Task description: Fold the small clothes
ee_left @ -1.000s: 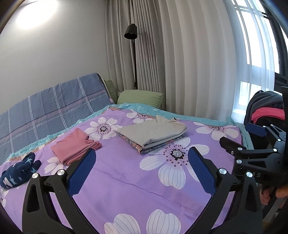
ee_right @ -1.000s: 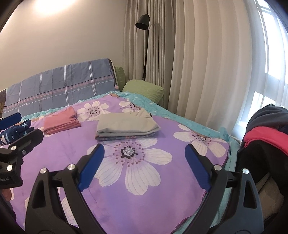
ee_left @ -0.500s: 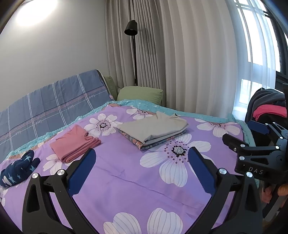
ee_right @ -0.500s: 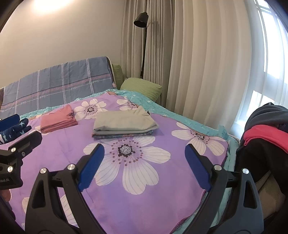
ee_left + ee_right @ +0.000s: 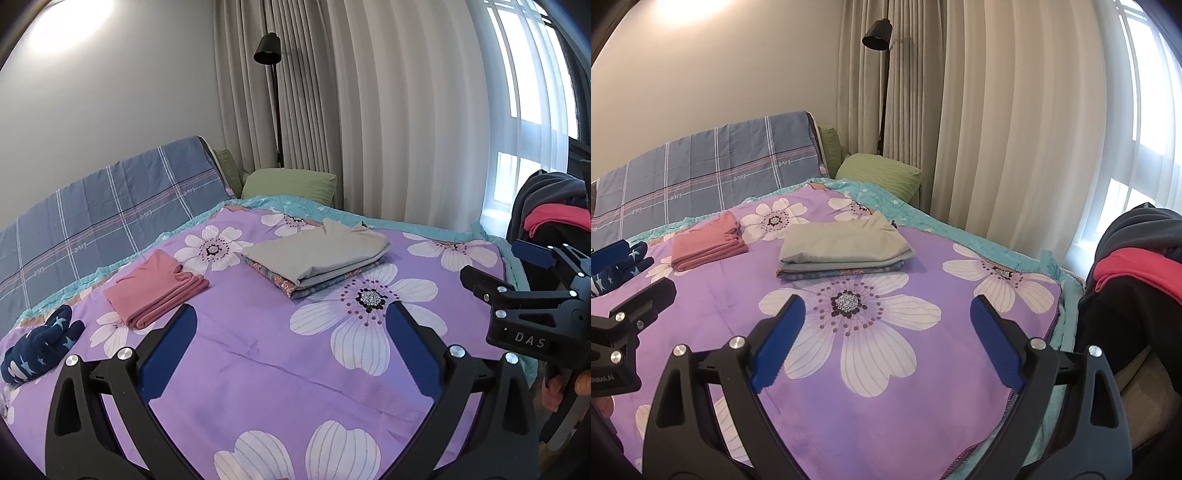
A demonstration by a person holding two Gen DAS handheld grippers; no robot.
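A folded grey garment (image 5: 317, 254) (image 5: 842, 245) lies on top of a folded floral one in the middle of the purple flowered bed cover (image 5: 258, 369) (image 5: 871, 413). A folded pink garment (image 5: 155, 288) (image 5: 705, 245) lies to its left. A dark blue star-print piece (image 5: 40, 345) (image 5: 620, 266) lies at the far left. My left gripper (image 5: 291, 347) is open and empty above the bed's near part. My right gripper (image 5: 886, 339) is open and empty, to the right of the left one.
A pile of dark and red clothes (image 5: 550, 218) (image 5: 1134, 269) sits on a chair at the right of the bed. A green pillow (image 5: 291, 182), a blue plaid headboard cover (image 5: 110, 210), a black floor lamp (image 5: 269, 51) and curtains stand behind.
Both grippers have tilted or drawn back slightly, so the bed sits a little lower in the views. Nothing was taken hold of; the clothes have not moved.
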